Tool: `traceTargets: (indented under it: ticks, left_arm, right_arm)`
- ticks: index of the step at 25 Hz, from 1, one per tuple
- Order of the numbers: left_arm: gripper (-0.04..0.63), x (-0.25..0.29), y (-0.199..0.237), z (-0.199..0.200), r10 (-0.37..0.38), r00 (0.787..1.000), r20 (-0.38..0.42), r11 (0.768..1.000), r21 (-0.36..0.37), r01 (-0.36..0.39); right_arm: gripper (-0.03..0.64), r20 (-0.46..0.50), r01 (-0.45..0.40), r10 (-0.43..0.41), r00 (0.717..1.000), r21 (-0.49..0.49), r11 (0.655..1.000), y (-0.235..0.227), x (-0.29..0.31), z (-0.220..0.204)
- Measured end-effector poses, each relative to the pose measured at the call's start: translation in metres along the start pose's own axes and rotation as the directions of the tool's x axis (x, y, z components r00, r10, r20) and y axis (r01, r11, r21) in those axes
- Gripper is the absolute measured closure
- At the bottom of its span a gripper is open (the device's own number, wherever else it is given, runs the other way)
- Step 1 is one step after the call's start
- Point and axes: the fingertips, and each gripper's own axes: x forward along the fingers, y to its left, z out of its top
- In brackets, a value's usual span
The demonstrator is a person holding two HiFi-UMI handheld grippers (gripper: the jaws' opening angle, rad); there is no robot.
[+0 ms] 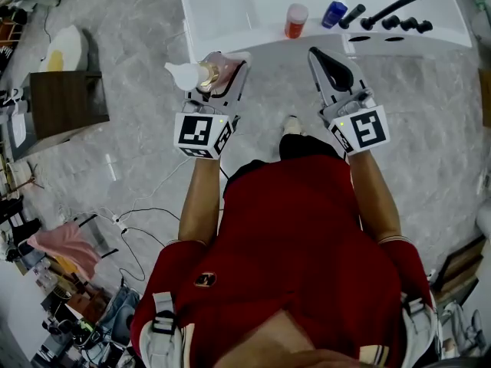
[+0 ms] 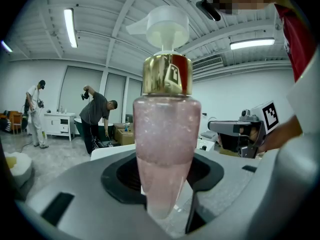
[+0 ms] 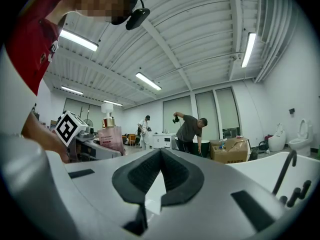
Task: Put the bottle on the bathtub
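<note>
A pink bottle [image 1: 217, 72] with a gold collar and a white pump head stands upright between the jaws of my left gripper [image 1: 228, 66], which is shut on its lower body. In the left gripper view the bottle [image 2: 166, 134] fills the middle, rising out of the left gripper [image 2: 162, 186]. The white bathtub [image 1: 230, 18] lies just ahead, and the bottle hangs at its near rim. My right gripper [image 1: 319, 54] is beside it to the right, shut with nothing in it; its tips [image 3: 161, 153] meet. From the right gripper view the bottle [image 3: 111, 135] shows at the left.
On the tub's ledge stand an orange bottle [image 1: 295, 20], a blue bottle [image 1: 334, 13] and a black faucet set [image 1: 391, 11]. A dark cabinet [image 1: 65, 102] and loose cables [image 1: 130, 213] are on the floor at the left. Two people [image 2: 97, 116] work far across the room.
</note>
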Motion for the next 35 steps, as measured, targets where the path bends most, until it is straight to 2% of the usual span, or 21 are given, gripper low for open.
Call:
traceTargets:
  ticks: [10, 18, 35]
  left_arm:
    - [0.371, 0.039, 0.006, -0.007, 0.063, 0.998, -0.011, 0.998, -0.003, -0.063]
    - [0.371, 0.051, 0.020, -0.011, 0.089, 0.996, -0.027, 0.996, -0.013, -0.089]
    - [0.371, 0.086, 0.063, -0.028, 0.021, 0.998, -0.060, 1.000, -0.016, -0.022]
  right_arm:
    - [0.621, 0.003, -0.054, 0.054, 0.999, 0.000, 0.999, -0.035, 0.012, -0.006]
    - [0.621, -0.005, -0.061, 0.061, 0.998, 0.006, 0.998, -0.043, 0.025, -0.005]
    - [0.621, -0.050, 0.022, -0.022, 0.999, 0.010, 1.000, -0.044, 0.065, -0.015]
